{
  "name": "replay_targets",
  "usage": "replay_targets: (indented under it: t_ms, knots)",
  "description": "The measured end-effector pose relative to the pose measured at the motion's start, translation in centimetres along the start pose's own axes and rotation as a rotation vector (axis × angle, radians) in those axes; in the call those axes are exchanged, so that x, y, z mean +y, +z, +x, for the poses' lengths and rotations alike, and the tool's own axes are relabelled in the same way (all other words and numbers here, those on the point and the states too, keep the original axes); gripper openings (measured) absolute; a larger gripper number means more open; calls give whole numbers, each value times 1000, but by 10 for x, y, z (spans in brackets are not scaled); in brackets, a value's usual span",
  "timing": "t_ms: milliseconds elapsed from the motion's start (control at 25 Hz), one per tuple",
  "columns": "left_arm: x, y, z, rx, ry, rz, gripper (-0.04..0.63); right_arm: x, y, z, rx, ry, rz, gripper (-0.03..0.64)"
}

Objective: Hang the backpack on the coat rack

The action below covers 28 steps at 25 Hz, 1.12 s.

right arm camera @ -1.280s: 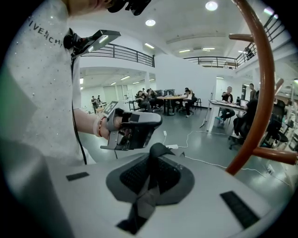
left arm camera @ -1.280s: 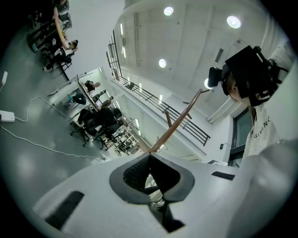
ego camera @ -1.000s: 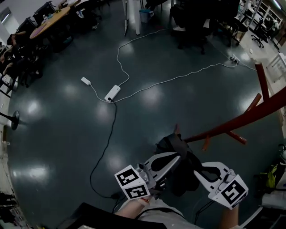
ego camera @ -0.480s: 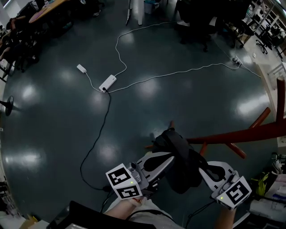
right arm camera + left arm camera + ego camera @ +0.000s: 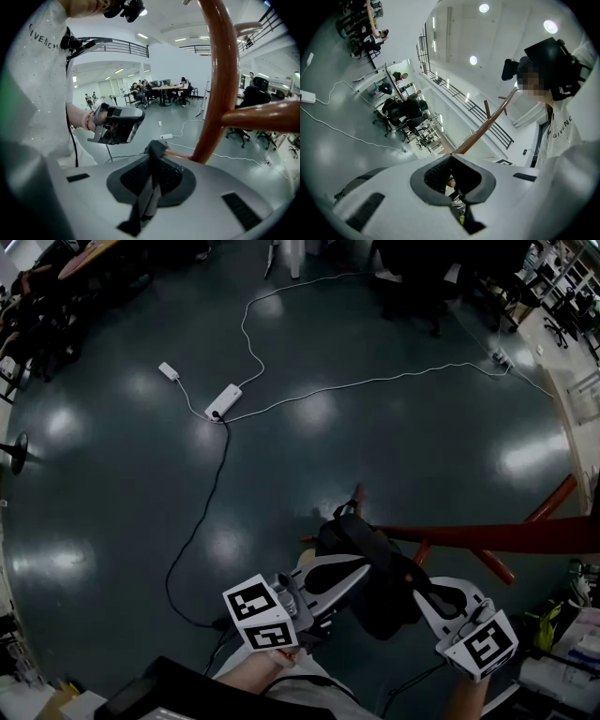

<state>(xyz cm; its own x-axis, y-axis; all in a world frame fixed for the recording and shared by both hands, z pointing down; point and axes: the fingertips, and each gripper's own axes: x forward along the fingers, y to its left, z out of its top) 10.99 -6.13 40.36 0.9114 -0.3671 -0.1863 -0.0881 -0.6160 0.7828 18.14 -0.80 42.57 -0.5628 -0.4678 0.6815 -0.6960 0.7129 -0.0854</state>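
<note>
My right gripper (image 5: 157, 150) is clamped on a dark strap (image 5: 149, 187) of the backpack (image 5: 375, 573); the strap runs down between the closed jaws in the right gripper view. My left gripper (image 5: 450, 158) has its jaw tips pressed together. Its own view does not let me tell whether anything is pinched behind them.

From the head view, the left gripper (image 5: 361, 566) lies against the black backpack's near side and the right gripper (image 5: 417, 592) sits just beside its other flank, so the bag is between the two tools. The backpack is up against the end of the red-brown coat rack (image 5: 487, 537), where short pegs stick out beside it. I cannot tell whether it hangs on one.

In the right gripper view the rack's pole (image 5: 220, 79) rises just past the jaws, with a peg branching to the right.

Beyond lies a dark, glossy floor (image 5: 394, 465). A white cable (image 5: 375, 382) crosses it, running from a white power strip (image 5: 223, 401), and a black cable (image 5: 202, 521) trails from the strip toward me.
</note>
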Motion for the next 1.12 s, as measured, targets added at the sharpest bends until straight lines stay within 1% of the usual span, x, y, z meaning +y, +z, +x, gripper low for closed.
replay_targets:
  t_ms: [120,280,480,560,720,840,920,1000,1040,1120]
  knots:
    - [-2,-3,5,10,-16,-1,8,-7,-6,3,32,-23,-4,29]
    - [0,-9,8,15,-15,-6,8,-14,-20,13,74,-66,-34,29]
    - [1,-9,7,15,-14,-14,8,-25,-28,22,126,-160,-78,29]
    - [0,-9,7,13,-14,-19,8,-31,-32,22,143,-206,-59,29]
    - [-1,-9,5,11,-18,-18,8,-43,-39,18,155,-298,31,32]
    - [-1,-9,-1,10,-22,-17,8,-48,-41,9,111,-369,105,48]
    - [-3,-9,-7,9,-24,-19,8,-45,-36,2,31,-373,182,55]
    - [-4,-9,-10,4,-27,-21,8,-40,-31,-4,-64,-348,284,57]
    - [-5,-9,-11,3,-29,-21,8,-37,-31,-6,-96,-335,338,60]
    - [-9,-10,-12,4,-35,-20,8,-32,-36,-9,-121,-323,424,61]
